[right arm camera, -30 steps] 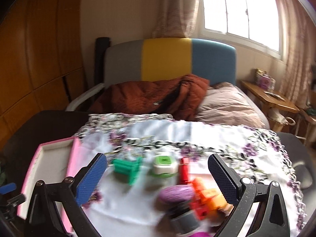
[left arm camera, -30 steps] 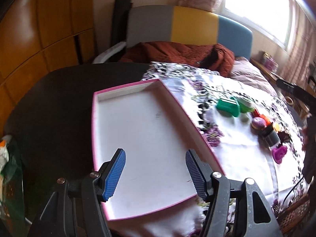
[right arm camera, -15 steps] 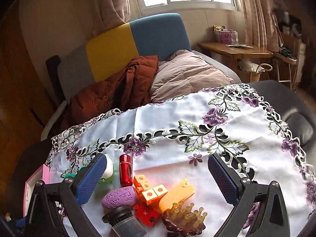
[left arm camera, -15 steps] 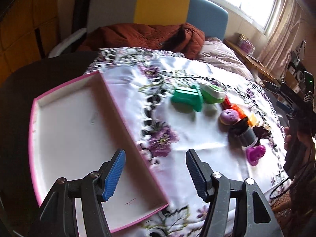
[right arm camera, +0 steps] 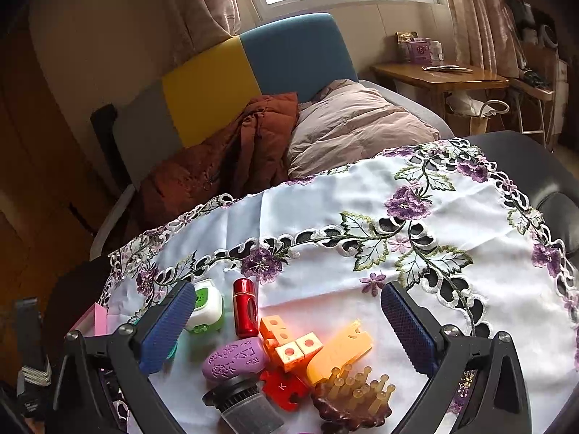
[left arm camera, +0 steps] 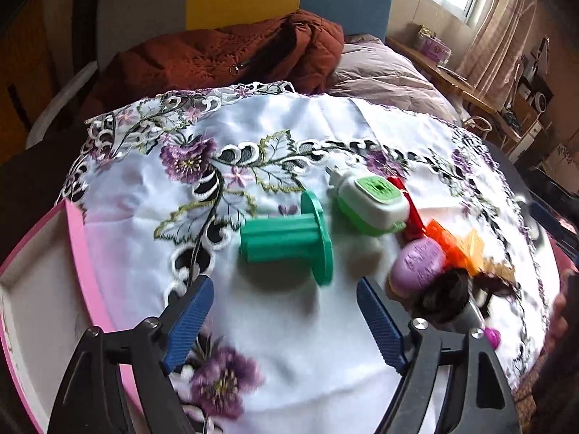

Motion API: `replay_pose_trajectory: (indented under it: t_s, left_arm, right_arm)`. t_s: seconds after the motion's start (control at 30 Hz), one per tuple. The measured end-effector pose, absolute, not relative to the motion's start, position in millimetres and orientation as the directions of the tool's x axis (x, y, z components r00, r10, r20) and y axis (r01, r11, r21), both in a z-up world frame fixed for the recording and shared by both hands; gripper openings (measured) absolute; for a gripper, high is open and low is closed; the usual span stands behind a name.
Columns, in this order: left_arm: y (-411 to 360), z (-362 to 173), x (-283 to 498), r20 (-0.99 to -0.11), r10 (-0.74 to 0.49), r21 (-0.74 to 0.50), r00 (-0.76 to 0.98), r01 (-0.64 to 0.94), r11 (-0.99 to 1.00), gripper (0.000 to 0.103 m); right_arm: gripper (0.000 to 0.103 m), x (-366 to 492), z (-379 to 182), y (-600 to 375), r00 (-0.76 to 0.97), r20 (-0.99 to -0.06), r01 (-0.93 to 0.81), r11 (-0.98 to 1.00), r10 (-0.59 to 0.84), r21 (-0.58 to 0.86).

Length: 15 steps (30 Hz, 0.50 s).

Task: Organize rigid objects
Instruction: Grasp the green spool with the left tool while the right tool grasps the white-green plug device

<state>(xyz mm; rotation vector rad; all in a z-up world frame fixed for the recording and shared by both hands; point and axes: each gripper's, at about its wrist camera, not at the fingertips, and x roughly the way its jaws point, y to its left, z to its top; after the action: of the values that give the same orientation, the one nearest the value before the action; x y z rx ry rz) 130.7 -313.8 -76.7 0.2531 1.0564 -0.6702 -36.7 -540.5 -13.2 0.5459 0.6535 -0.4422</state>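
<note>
Since a second ago the left tongs (left arm camera: 284, 320) have swung right from over the pink tray (left arm camera: 77, 249) to just near of the green spool (left arm camera: 286, 240), spread wide, holding nothing. Right tongs (right arm camera: 289, 329), equally wide and empty, hover above the toy cluster: red cylinder (right arm camera: 245, 307), purple egg (right arm camera: 235, 360), orange blocks (right arm camera: 289, 341) on the bench's embroidered cloth (right arm camera: 325, 217).

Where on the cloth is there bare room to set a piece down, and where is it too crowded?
Free: the cloth right of the orange block, out to the embroidered edge, and the strip between the pink tray and green spool. Crowded: the cluster around the red cylinder, purple piece and brown comb.
</note>
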Motion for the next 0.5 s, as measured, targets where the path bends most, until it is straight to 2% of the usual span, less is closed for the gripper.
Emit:
replay_pose_trajectory:
  t_s: [0.17,0.23,0.27,0.3,0.5]
  left_arm:
    - [-336,-90,149,-0.874,-0.374,-0.114,0.309,0.619,0.777,0.094]
    - [-341,-95,155,-0.88,-0.37,-0.122,0.3,0.609,0.784,0.093]
    - [-342,-99,158,-0.881,-0.374,-0.133,0.29,0.606,0.784,0.082]
    - [-341,-102,160,-0.884,-0.374,-0.143,0.281,0.6,0.787,0.061]
    - [-315,-90,136,-0.849,-0.437,-0.18,0.297,0.615,0.768,0.06]
  right_arm:
    - [0.103,-35,-15,-542,0.713,-0.671,0.54,0.768,-0.201,0.344]
    - [0.103,-34,-16,-543,0.713,-0.673,0.538,0.769,-0.197,0.346]
    - [0.103,-34,-16,-542,0.711,-0.675,0.539,0.77,-0.197,0.343]
    - [0.103,-34,-17,-542,0.708,-0.677,0.54,0.771,-0.199,0.339]
    - [0.103,-27,-21,-536,0.692,-0.699,0.52,0.795,-0.178,0.313]
